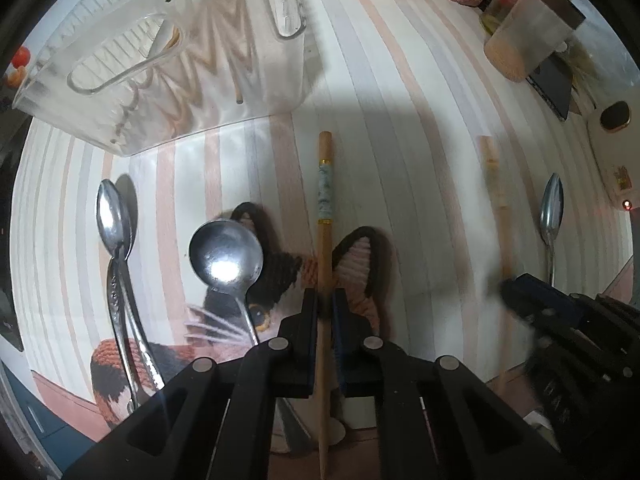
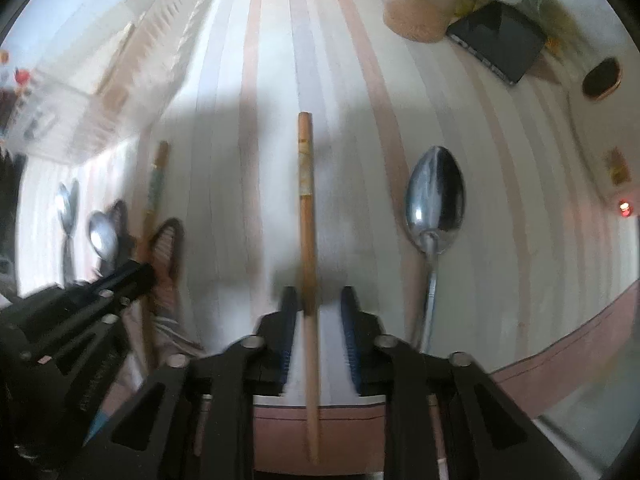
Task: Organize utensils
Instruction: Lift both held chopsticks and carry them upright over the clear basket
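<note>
A wooden chopstick lying on a striped tablecloth is clamped between the closed fingers of the left gripper. A second chopstick is straddled by the right gripper, whose fingers are held apart. Spoons are seen beside them, and a clear plastic basket beyond.

A pale wooden chopstick with a green-marbled band lies on the cream-and-pink striped tablecloth beside shiny silver metal spoons.
</note>
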A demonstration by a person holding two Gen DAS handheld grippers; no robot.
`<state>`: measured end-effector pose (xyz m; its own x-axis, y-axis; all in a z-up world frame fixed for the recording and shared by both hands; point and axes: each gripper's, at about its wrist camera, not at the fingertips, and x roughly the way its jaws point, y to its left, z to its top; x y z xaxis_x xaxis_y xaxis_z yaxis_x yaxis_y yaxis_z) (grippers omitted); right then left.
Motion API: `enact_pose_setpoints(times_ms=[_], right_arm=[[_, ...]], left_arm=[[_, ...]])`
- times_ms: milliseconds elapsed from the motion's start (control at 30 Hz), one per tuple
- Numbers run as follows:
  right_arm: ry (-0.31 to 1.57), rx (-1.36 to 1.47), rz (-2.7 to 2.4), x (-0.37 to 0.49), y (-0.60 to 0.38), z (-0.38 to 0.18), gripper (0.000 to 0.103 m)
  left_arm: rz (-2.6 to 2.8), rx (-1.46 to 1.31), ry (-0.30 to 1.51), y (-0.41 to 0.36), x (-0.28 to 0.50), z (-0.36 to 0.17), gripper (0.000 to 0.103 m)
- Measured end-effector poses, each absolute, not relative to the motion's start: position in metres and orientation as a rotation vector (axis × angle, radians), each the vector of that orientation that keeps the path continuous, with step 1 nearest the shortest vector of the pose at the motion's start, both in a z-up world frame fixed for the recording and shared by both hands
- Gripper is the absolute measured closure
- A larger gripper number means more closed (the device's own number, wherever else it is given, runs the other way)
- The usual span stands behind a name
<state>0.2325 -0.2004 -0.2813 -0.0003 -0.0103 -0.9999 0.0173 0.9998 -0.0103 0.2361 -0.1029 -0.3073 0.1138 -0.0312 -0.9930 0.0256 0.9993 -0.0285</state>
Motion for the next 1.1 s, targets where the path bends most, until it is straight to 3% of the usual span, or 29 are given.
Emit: enact_pose_setpoints(times_ms=[333,800,1100], right_arm=[[1.577,0.052,-0.01,0.213,-0.211,-0.277,0.096],[1.382,0.19,0.003,0.245,-0.246,-0.176,0.097],[1.266,0.236,0.067,0.289,-0.241,-0.12,0.097]], left_arm=[[-0.047,-0.006,1.45,-0.107,0.225,-0.3,0.099],[-0.163,-0.029,1.259,-0.125,0.24,-0.198,0.098],[-0.176,-0.093,1.096,-0.098,0.272,-0.119,0.098]])
